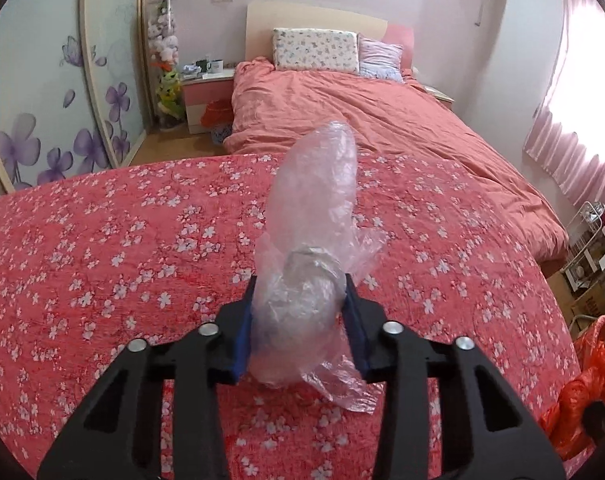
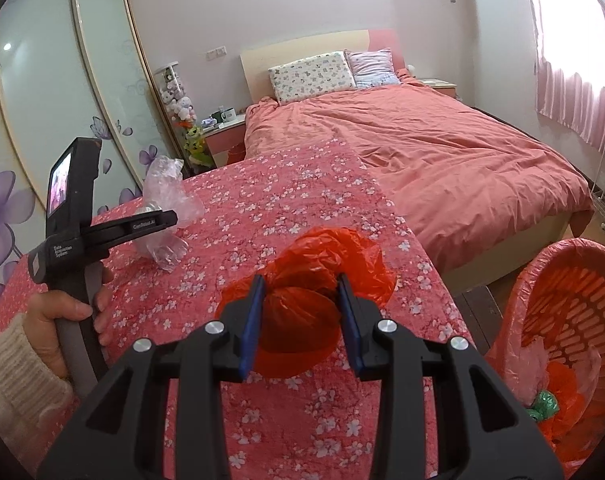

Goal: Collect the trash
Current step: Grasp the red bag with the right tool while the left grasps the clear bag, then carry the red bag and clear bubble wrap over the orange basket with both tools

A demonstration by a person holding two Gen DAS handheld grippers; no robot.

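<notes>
My left gripper (image 1: 300, 280) is shut on a crumpled clear plastic bag (image 1: 316, 216) and holds it just above the red floral cloth (image 1: 102, 272). The same bag (image 2: 164, 192) and the left gripper (image 2: 158, 220) show at the left of the right wrist view. My right gripper (image 2: 300, 284) is shut on a crumpled red plastic bag (image 2: 314, 280) over the floral cloth (image 2: 286, 200). A pink-lined orange waste basket (image 2: 574, 312) stands at the right, below the surface's edge, with red and green trash inside. A red bag (image 1: 582, 396) shows at the lower right of the left wrist view.
A bed with a salmon duvet (image 2: 442, 152) lies beyond the floral surface. A nightstand with mugs (image 1: 208, 80) and a tube of plush toys (image 1: 166, 52) stand at the back left. Sliding wardrobe doors (image 1: 42, 100) line the left wall. A white wire rack (image 1: 590, 244) stands at the right.
</notes>
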